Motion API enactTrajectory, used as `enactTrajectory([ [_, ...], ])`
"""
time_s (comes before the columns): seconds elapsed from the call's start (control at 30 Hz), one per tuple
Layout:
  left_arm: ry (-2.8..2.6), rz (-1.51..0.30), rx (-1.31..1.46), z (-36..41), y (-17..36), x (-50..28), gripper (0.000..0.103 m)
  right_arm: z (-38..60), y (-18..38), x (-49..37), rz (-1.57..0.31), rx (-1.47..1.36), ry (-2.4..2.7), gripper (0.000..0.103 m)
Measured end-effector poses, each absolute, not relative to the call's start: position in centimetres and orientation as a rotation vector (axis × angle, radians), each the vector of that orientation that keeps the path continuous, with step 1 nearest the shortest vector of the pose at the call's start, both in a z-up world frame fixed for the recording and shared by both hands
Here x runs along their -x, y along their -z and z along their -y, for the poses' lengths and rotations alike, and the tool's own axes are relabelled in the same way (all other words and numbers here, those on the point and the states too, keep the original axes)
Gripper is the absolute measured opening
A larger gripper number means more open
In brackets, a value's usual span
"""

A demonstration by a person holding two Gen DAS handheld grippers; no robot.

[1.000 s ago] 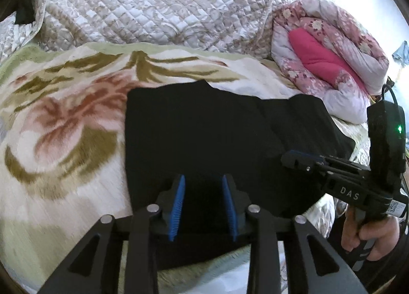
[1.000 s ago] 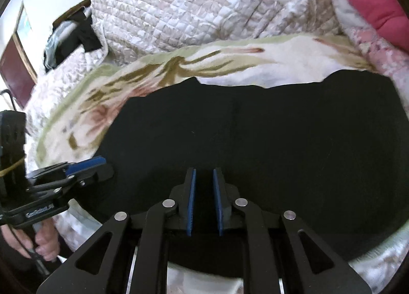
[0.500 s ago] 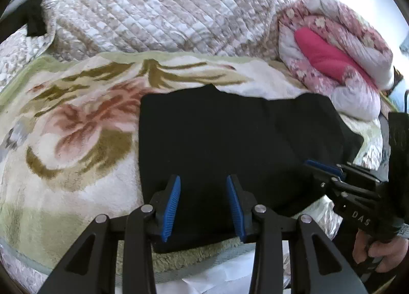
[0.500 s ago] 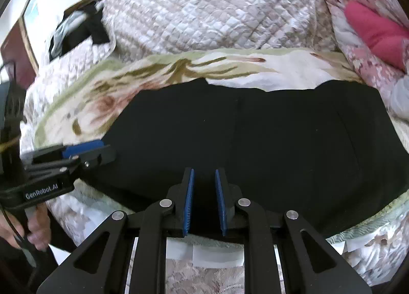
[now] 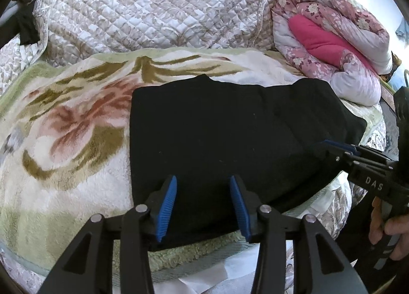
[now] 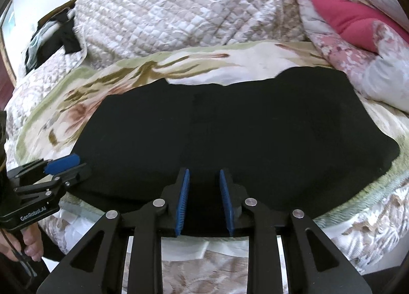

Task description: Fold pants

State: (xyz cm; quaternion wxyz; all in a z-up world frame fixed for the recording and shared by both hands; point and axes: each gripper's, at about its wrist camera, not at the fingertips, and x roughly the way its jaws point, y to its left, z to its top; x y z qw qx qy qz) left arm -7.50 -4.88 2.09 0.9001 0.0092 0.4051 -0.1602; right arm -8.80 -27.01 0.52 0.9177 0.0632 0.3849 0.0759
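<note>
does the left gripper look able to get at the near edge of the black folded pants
Probably yes: the left gripper has just been opening over the black folded pants, nothing between gripper and near hem.

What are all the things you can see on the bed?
pants: one, black, folded flat on the flowered blanket
flowered blanket: one, cream with pink and olive flowers, under the pants
quilted cover: one, white and beige, bunched behind the blanket
rolled quilt: one, pink floral with a bright pink inside, far right
dark clothes: a small heap, black, far left
left gripper: black with blue pads, jaws just opening, pressing nothing
right gripper: black with blue pads, jaws just opening, pressing nothing
hand: one, on the right gripper's handle
</note>
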Motion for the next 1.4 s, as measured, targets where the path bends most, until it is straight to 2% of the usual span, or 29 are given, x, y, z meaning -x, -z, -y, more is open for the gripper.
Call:
enactTrajectory([
  [0.07,0.332,-0.838,-0.018,4.8,-2.2,7.5,0.046,27.7,-0.7,8.7,-0.788,-0.149,-0.134,0.039],
  [0.3,0.312,-0.790,0.000,3.7,-3.4,7.4,0.046,30.9,-1.6,9.8,-0.751,-0.260,-0.048,0.044],
  [0.37,0.299,-0.786,0.006,3.4,-3.5,7.2,0.046,32.0,-1.4,10.3,-0.747,-0.305,-0.034,0.049],
  [0.73,0.328,-0.813,0.014,4.0,-3.1,6.9,0.046,37.9,-1.2,12.1,-0.677,-0.493,0.152,0.050],
  [0.93,0.320,-0.831,0.029,3.8,-2.8,6.6,0.046,40.8,0.0,11.8,-0.676,-0.638,0.209,0.053],
  [1.1,0.324,-0.831,0.019,4.0,-2.7,6.6,0.046,41.6,-0.3,10.6,-0.655,-0.655,0.215,0.058],
  [1.4,0.314,-0.833,0.016,4.0,-2.8,6.7,0.046,42.7,0.5,8.3,-0.663,-0.691,0.244,0.058],
])
